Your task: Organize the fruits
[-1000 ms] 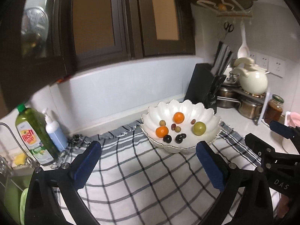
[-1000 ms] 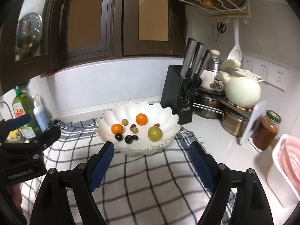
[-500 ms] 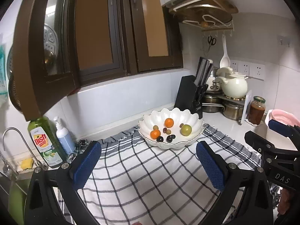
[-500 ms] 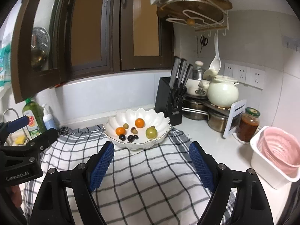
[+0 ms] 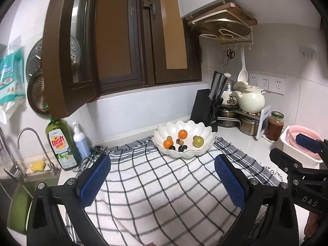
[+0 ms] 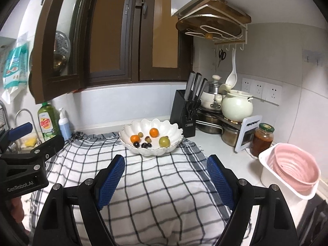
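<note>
Change: both claws have drawn back from the bowl, so more of the kitchen shows than a second ago.
Left claw: jaws wide apart, nothing between them, over the checked cloth.
Right claw: likewise spread and empty; "DAS" is printed on its body in the left view.
Left claw's body: reads "GenRobot.AI" in the right view.
Fruit bowl: white, scalloped, at the cloth's far edge on the bench, holding two oranges, a green fruit and small dark fruits.
Green bottle: labelled "Dish soap", "LEMON", beside the sink.
</note>
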Demonstrator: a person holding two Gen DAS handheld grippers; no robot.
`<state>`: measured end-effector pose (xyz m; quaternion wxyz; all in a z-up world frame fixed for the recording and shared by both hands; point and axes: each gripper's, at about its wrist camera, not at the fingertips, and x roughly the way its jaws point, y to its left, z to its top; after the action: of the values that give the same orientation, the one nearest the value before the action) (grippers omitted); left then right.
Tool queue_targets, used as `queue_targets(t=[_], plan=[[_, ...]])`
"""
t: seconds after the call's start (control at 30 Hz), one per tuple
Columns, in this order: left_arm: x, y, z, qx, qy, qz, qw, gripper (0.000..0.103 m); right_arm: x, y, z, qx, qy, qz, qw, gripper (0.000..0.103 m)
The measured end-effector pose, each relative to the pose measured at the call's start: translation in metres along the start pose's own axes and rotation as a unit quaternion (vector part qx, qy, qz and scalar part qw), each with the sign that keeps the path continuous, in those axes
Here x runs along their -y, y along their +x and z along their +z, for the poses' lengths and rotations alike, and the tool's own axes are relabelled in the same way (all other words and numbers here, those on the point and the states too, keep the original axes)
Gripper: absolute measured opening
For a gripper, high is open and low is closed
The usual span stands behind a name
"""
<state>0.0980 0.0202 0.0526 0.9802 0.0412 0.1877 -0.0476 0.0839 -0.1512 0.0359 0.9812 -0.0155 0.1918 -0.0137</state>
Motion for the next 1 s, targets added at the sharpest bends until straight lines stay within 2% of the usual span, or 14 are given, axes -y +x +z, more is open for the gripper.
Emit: queue_targets(t=[0.47,1.0], plan=[[0.024,-0.046,-0.011,0.01,0.004,0.006,0.9999,0.103,0.023,-0.044,-0.017,0.008,0.001,0.006,1.0,0.083],[0.033,-0.065,-0.014,0.015,0.002,0.003,0.9999,0.103,0.03,-0.062,-0.023,0.014,0.004,0.007,1.0,0.083]])
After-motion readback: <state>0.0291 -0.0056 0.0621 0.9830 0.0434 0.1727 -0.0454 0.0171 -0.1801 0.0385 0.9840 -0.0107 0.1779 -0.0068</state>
